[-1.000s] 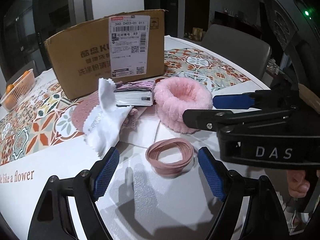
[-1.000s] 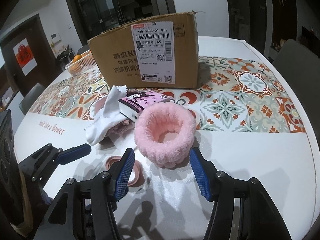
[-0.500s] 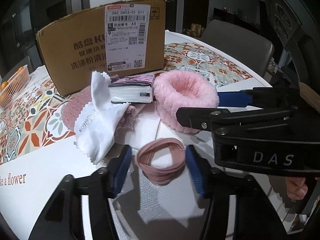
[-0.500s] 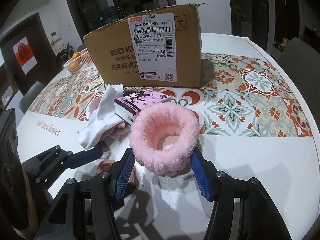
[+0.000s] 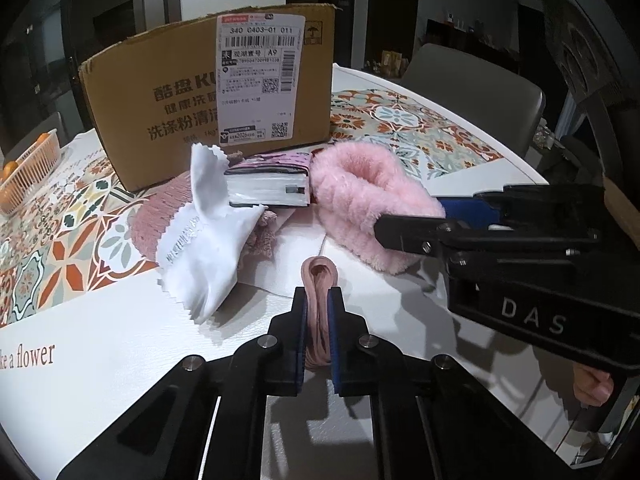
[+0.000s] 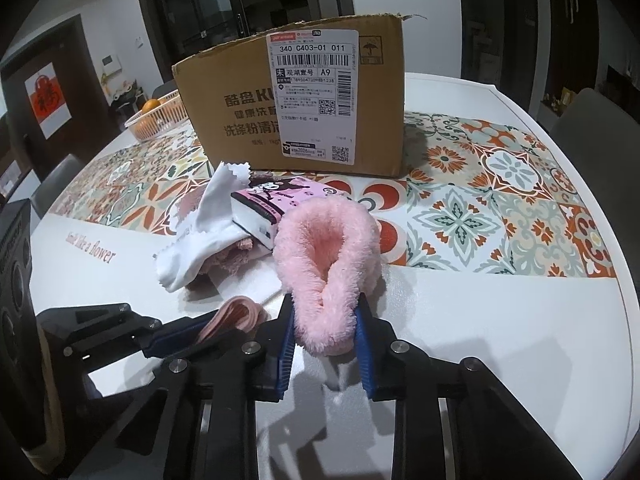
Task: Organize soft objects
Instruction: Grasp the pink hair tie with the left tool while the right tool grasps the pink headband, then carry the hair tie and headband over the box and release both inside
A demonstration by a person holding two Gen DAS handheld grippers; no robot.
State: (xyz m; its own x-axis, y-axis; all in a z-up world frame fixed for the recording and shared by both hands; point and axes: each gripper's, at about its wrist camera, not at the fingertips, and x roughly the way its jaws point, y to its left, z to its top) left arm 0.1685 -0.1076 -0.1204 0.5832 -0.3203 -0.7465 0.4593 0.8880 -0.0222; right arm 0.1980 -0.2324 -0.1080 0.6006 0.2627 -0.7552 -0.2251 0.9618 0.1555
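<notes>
My left gripper (image 5: 318, 300) is shut on a bundle of thin pink hair bands (image 5: 319, 280), squeezed flat between the blue pads. My right gripper (image 6: 325, 312) is shut on a fluffy pink headband (image 6: 328, 256), pinching its near end into a loop. The left gripper and the pink bands (image 6: 236, 314) show at the lower left of the right wrist view. The fluffy headband (image 5: 360, 208) and my right gripper's fingers (image 5: 412, 228) show at the right of the left wrist view. A white cloth (image 5: 208, 232), a pink knitted piece (image 5: 156, 216) and a tissue pack (image 5: 268, 188) lie just behind.
An open cardboard box (image 5: 224, 92) with a shipping label stands behind the pile on a patterned table runner (image 6: 500, 200). An orange basket with oranges (image 6: 156, 118) sits at the far left. A grey chair (image 5: 472, 80) stands past the table's right edge.
Both grippers moved forward and closed: the left one on the pink hair bands, the right one on the fluffy headband, which is now squeezed into a narrow loop.
</notes>
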